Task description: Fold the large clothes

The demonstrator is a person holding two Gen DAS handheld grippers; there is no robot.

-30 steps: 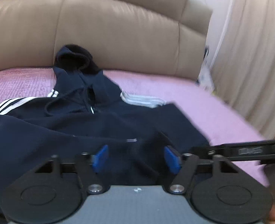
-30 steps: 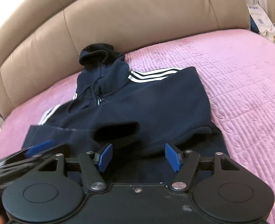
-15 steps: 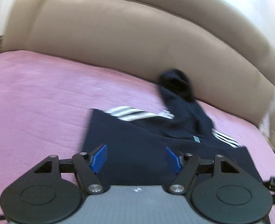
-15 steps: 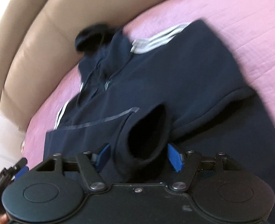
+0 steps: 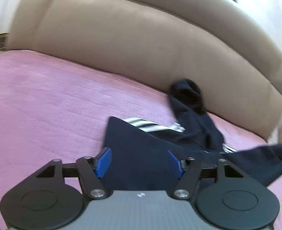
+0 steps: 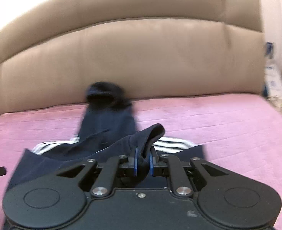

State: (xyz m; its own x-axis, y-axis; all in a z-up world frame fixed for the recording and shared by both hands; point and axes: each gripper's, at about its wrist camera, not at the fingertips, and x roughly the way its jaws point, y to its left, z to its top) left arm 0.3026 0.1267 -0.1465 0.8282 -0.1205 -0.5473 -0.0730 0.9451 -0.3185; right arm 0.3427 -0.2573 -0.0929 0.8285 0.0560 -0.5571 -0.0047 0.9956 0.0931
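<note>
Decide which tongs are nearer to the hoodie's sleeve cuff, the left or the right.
Right. The right tongs have just closed on the sleeve cuff and grip it. The left tongs hang open over the hoodie's body, apart from that cuff.

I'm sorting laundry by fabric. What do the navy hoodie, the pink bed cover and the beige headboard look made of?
Hoodie: thick matte knit, probably cotton fleece; soft folds, ribbed cuff pinched in the right claw.
Bed cover: quilted matte fabric, with stitched lines.
Headboard: padded leather or faux leather; smooth slight sheen, seamed panels.
</note>
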